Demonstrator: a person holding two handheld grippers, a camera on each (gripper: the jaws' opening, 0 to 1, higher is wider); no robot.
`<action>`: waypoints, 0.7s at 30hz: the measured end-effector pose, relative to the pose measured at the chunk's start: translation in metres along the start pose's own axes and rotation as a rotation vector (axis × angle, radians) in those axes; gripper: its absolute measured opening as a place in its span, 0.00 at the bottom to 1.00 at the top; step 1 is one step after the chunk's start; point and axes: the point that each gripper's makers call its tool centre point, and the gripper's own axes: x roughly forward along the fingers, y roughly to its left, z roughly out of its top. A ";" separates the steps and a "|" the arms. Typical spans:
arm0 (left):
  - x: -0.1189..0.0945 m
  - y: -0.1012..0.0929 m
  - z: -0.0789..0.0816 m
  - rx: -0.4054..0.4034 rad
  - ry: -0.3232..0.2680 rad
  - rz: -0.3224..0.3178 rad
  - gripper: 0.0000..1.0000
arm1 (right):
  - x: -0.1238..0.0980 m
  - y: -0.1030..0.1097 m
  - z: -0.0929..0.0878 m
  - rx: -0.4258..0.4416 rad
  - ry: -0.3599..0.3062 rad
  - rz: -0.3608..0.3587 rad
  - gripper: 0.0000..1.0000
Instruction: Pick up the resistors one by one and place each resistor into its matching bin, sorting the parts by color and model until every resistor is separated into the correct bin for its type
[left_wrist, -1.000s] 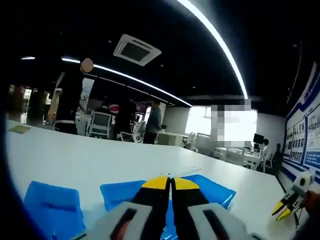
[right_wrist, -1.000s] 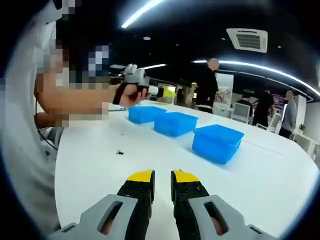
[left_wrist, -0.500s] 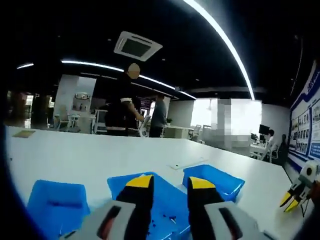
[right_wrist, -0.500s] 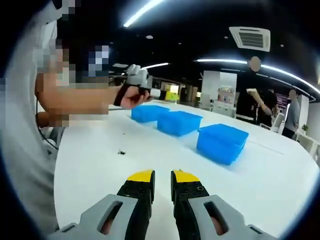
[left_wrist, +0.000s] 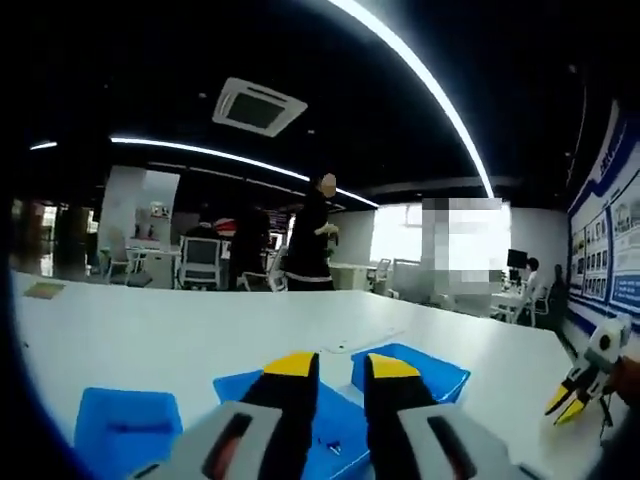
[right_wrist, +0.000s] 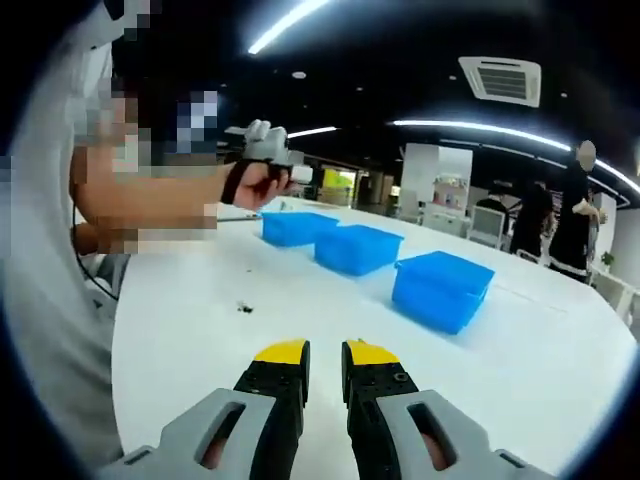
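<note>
Three blue bins stand in a row on the white table: the near one, the middle one and the far one. A few small dark resistors lie loose on the table, to the left of the bins. My right gripper hovers over the near part of the table, slightly open and holding nothing. My left gripper is above the middle bin, open and holding nothing. Small parts lie inside that bin, with a second bin to its left and a third to its right.
A hand holds the left gripper above the far bin, and the person's arm and torso line the left of the right gripper view. The right gripper shows at the table's right. People stand among office chairs and desks beyond the table.
My left gripper was shut, sprang wide open, and now stands open more narrowly over the middle bin. A person in the background has walked rightward. My right gripper holds still.
</note>
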 end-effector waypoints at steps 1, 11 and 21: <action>-0.003 -0.003 0.003 0.001 -0.006 -0.005 0.21 | -0.001 0.000 -0.001 -0.001 0.004 -0.003 0.16; -0.056 -0.034 0.017 0.068 -0.053 -0.011 0.21 | 0.001 0.005 0.005 -0.019 0.014 0.006 0.16; -0.108 -0.071 -0.019 0.220 0.014 0.006 0.19 | 0.029 0.033 0.006 -0.148 0.142 0.168 0.16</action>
